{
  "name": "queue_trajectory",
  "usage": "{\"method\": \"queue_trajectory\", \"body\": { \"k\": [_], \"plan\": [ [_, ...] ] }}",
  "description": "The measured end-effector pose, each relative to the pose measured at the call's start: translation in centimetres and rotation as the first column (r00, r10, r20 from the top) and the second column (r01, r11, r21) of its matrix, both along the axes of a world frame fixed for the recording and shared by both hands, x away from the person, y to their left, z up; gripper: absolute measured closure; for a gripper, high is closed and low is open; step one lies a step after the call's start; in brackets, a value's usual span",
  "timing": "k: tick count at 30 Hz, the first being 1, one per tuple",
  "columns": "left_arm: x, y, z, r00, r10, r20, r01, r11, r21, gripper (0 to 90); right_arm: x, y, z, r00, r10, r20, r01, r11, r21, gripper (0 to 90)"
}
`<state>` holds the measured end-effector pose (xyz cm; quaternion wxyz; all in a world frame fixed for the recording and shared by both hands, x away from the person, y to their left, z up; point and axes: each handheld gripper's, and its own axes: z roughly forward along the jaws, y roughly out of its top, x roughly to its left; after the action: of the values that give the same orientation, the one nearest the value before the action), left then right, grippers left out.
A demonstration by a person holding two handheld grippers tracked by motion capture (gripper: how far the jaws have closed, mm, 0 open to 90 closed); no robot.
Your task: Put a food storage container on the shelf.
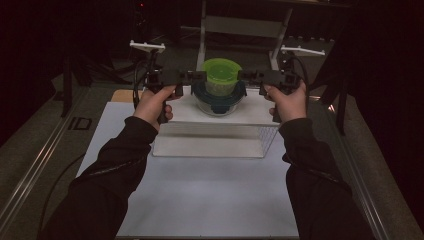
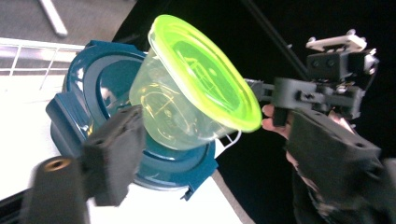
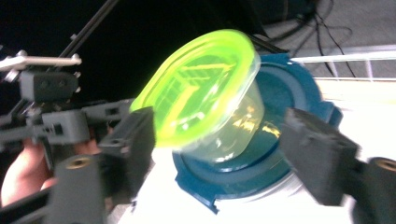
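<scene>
A clear tub with a lime-green lid point(image 1: 221, 72) stands on the blue lid of a glass bowl point(image 1: 220, 97), at the far end of a white tray point(image 1: 210, 142). My left gripper point(image 1: 199, 76) points in at the tub from the left, and my right gripper point(image 1: 246, 75) from the right. In the right gripper view the tub point(image 3: 210, 98) sits between my two spread pads point(image 3: 133, 144), with gaps on both sides. The left gripper view has one pad point(image 2: 114, 154) low beside the tub point(image 2: 187, 102) and blue lid point(image 2: 93, 88); its other jaw is out of frame.
The tray lies on a white mat point(image 1: 200, 200) that covers the table. A grid-patterned edge point(image 1: 268, 136) marks the tray's right corner. A metal stand point(image 1: 240, 25) rises behind the bowl. Rails point(image 1: 40, 155) run along the table's sides, and the surroundings are dark.
</scene>
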<state>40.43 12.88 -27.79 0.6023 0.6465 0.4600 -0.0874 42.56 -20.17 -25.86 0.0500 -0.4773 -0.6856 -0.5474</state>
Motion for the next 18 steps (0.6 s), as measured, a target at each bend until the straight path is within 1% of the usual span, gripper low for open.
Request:
{"method": "queue_trajectory", "body": {
  "k": [1,2,3,4,5,6,7,9,10,11,12,13,15,16,17,18],
  "plan": [
    [-0.4,0.1,-0.2,0.9998,-0.010,0.014,0.010,0.9999,-0.003,14.0,-0.3,0.0,-0.1,0.9999,0.000,0.015,0.000,1.000,-0.017,24.2],
    [-0.8,0.2,-0.3,0.9992,-0.017,0.035,0.017,0.9998,0.005,14.0,-0.3,0.0,-0.1,0.9999,0.000,0.015,0.000,1.000,-0.017,24.2],
    [-1.2,0.2,-0.5,0.9982,-0.016,0.057,0.015,0.9997,0.019,13.4,-0.7,-0.1,-0.2,0.9996,-0.001,0.029,0.002,0.999,-0.035,24.0],
    [-1.7,0.3,-0.7,0.9966,-0.022,0.079,0.020,0.9994,0.026,10.0,-1.3,-0.3,-0.5,0.9986,0.014,0.051,-0.012,0.999,-0.040,21.6],
    [-2.1,0.3,-0.9,0.9940,-0.031,0.105,0.028,0.9990,0.035,6.3,-1.7,-0.3,-0.7,0.9980,0.014,0.061,-0.011,0.999,-0.048,21.6],
    [-3.0,0.2,-1.3,0.9895,-0.049,0.136,0.043,0.9978,0.050,3.6,-2.0,-0.4,-0.9,0.9973,0.016,0.072,-0.012,0.998,-0.055,21.4],
    [-3.0,0.2,-1.3,0.9895,-0.049,0.136,0.043,0.9978,0.050,2.4,-2.3,-0.5,-1.1,0.9970,0.018,0.075,-0.014,0.998,-0.060,21.4],
    [-3.9,0.1,-1.8,0.9839,-0.062,0.168,0.050,0.9959,0.076,1.7,-3.0,-0.7,-1.5,0.9958,0.024,0.089,-0.018,0.998,-0.058,20.9],
    [-4.4,0.1,-2.0,0.9816,-0.063,0.180,0.049,0.9955,0.080,1.6,-3.4,-0.7,-1.8,0.9951,0.027,0.096,-0.021,0.998,-0.062,20.9],
    [-4.9,0.1,-2.3,0.9783,-0.074,0.193,0.058,0.9947,0.085,1.6,-3.4,-0.7,-1.8,0.9951,0.027,0.096,-0.021,0.998,-0.062,20.9],
    [-5.4,0.1,-2.5,0.9740,-0.080,0.212,0.061,0.9938,0.093,1.6,-4.1,-0.9,-2.2,0.9935,0.032,0.110,-0.024,0.997,-0.068,20.6],
    [-5.8,0.0,-2.7,0.9708,-0.076,0.228,0.052,0.9926,0.110,1.6,-4.1,-0.9,-2.2,0.9935,0.032,0.110,-0.024,0.997,-0.068,20.6],
    [-6.8,0.0,-3.2,0.9625,-0.082,0.258,0.049,0.9897,0.135,1.6,-4.8,-1.1,-2.7,0.9919,0.036,0.122,-0.027,0.997,-0.069,20.5],
    [-7.5,0.0,-3.7,0.9569,-0.090,0.276,0.050,0.9877,0.148,1.6,-5.4,-1.3,-3.3,0.9917,0.044,0.121,-0.037,0.997,-0.066,20.3],
    [-7.5,0.0,-3.7,0.9569,-0.090,0.276,0.050,0.9877,0.148,1.6,-5.4,-1.3,-3.3,0.9917,0.044,0.121,-0.037,0.997,-0.066,20.3],
    [-8.2,0.1,-4.2,0.9533,-0.098,0.286,0.056,0.9871,0.150,1.7,-6.1,-1.5,-4.0,0.9908,0.050,0.126,-0.042,0.997,-0.068,20.3]
  ]
}}
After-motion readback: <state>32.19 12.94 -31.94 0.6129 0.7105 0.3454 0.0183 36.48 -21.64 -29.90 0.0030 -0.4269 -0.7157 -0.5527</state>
